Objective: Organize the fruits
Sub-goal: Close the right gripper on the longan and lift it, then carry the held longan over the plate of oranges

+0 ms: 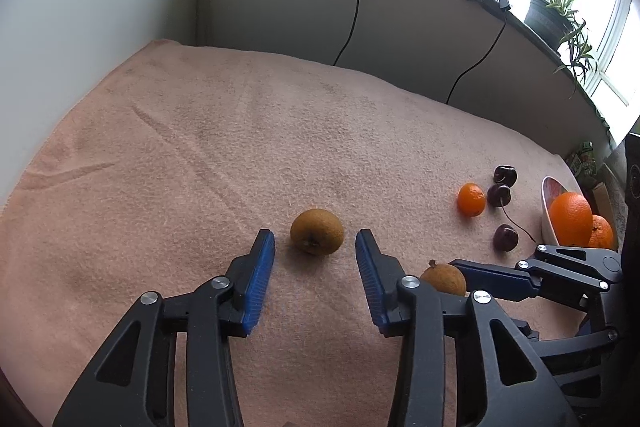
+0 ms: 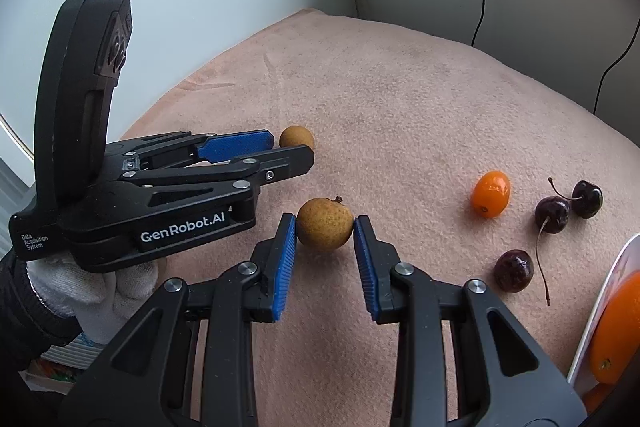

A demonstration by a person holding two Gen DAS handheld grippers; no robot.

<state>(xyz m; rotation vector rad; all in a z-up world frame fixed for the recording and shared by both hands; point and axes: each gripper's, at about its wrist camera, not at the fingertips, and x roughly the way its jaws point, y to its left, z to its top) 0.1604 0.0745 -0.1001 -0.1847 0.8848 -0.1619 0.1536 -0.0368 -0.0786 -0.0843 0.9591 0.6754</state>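
Two brown longans on the peach blanket (image 1: 200,131): the far longan (image 1: 317,231) between the parted pads of the left gripper (image 1: 315,247), untouched; the near longan (image 2: 325,230) between the fingers of the right gripper (image 2: 325,233), the left pad touching, a slight gap at the right, not clenched. "GenRobot.AI" and "Data Acquisition System" printed on the left gripper's body. At two o'clock, a kumquat (image 2: 491,193) and three cherries (image 2: 552,215). At four o'clock, a white bowl (image 2: 600,307) holding oranges (image 1: 570,219).
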